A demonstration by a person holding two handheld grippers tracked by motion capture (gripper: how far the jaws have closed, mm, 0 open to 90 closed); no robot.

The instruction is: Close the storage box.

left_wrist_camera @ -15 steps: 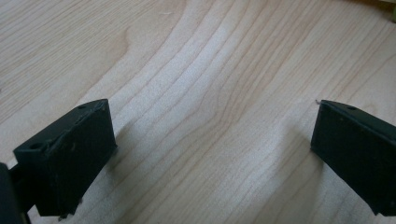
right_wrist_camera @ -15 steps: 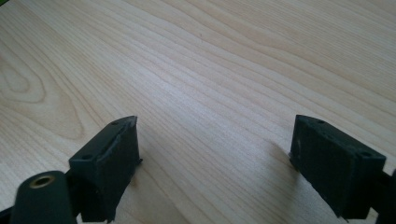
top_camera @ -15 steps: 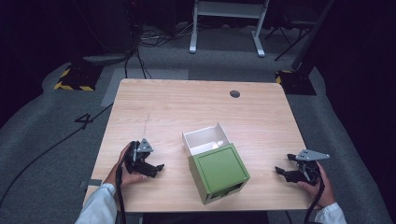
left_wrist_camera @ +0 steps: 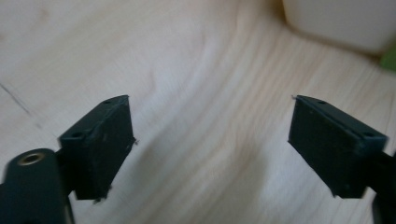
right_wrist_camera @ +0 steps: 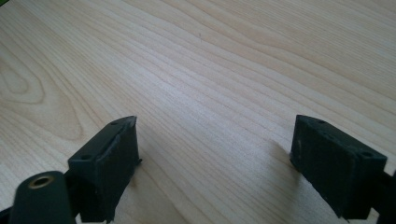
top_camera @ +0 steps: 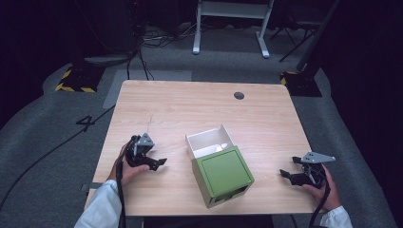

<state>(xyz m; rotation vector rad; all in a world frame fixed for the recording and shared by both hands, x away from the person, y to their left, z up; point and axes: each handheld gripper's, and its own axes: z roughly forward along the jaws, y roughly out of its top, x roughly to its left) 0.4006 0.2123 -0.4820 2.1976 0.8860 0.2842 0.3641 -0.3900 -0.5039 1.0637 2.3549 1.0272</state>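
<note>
A green box point(top_camera: 223, 175) with a square green lid panel stands near the table's front middle, and its white inner tray point(top_camera: 209, 141) sticks out behind it, open at the top. My left gripper point(top_camera: 159, 163) rests low over the wood to the box's left, held by a hand, jaws wide apart with nothing between them point(left_wrist_camera: 210, 144). A white wall of the tray point(left_wrist_camera: 336, 23) lies ahead of it at upper right. To the right of the box my right gripper point(top_camera: 285, 173) also stands open over bare wood point(right_wrist_camera: 215, 154).
The wooden table point(top_camera: 190, 109) has a round cable hole point(top_camera: 239, 95) near its far right. Grey carpet surrounds it, with a white frame point(top_camera: 230, 19) behind and cables on the floor at left.
</note>
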